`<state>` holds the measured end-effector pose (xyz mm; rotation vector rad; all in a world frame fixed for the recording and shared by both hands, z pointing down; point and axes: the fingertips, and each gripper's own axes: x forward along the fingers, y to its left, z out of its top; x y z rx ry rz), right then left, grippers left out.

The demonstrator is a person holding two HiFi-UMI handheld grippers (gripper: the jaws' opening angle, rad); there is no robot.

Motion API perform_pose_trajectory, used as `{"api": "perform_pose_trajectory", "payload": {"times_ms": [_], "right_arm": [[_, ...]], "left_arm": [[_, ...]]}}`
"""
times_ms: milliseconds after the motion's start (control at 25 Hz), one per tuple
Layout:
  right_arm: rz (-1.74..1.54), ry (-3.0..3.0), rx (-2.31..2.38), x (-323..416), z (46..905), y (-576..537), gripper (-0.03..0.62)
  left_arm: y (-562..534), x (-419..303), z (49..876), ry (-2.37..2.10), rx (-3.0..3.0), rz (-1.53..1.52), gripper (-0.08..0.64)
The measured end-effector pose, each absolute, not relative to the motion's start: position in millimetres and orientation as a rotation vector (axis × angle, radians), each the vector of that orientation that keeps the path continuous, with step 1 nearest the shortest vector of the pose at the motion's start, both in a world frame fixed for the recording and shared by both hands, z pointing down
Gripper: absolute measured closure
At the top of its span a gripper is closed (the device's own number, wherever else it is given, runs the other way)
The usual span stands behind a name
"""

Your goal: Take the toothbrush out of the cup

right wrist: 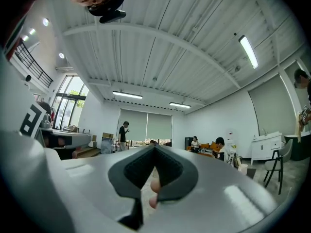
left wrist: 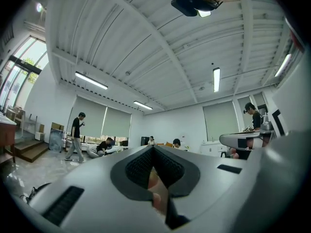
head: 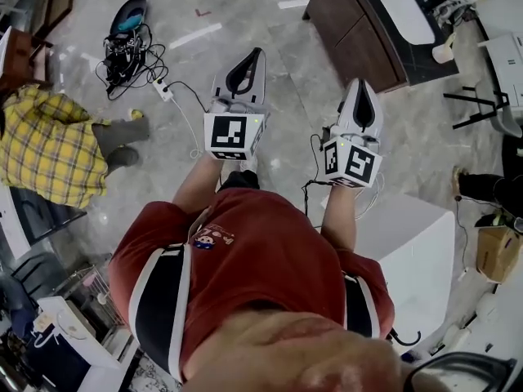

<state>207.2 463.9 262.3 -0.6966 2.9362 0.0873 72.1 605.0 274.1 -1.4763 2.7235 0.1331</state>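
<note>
No toothbrush and no cup can be made out in any view. In the head view both grippers are held out level over the grey marble floor. My left gripper (head: 248, 60) is shut with nothing in it, and my right gripper (head: 362, 90) is likewise shut and empty. In the left gripper view the closed jaws of the left gripper (left wrist: 153, 149) point across a large white room. In the right gripper view the right gripper (right wrist: 154, 147) is just as closed and faces the same room.
A dark wooden vanity (head: 347, 24) with a white basin stands at upper right. A white cabinet (head: 413, 251) is close on the right. A person in a yellow plaid shirt (head: 45, 149) crouches at left, near cables and a power strip (head: 131, 55). Several people (left wrist: 77, 135) are across the room.
</note>
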Motion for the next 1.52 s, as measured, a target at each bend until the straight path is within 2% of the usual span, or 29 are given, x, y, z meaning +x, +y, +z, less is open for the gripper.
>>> {"api": "perform_pose_trajectory", "payload": {"times_ms": [320, 880, 1200, 1520], "right_arm": [[0.106, 2.903, -0.74, 165.6, 253.2, 448.0, 0.583], [0.039, 2.878, -0.736, 127.2, 271.6, 390.3, 0.583], [-0.012, 2.848, -0.78, 91.5, 272.5, 288.5, 0.583], [-0.028, 2.826, -0.903, 101.3, 272.8, 167.3, 0.583]], "left_arm": [[582.4, 25.6, 263.4, 2.673, -1.508, 0.123, 0.555], [525.2, -9.3, 272.9, 2.671, -1.519, 0.072, 0.555], [417.0, -46.0, 270.6, 2.648, -1.589, 0.063, 0.555], [278.2, -43.6, 262.5, 2.561, -1.734, 0.038, 0.555]]}}
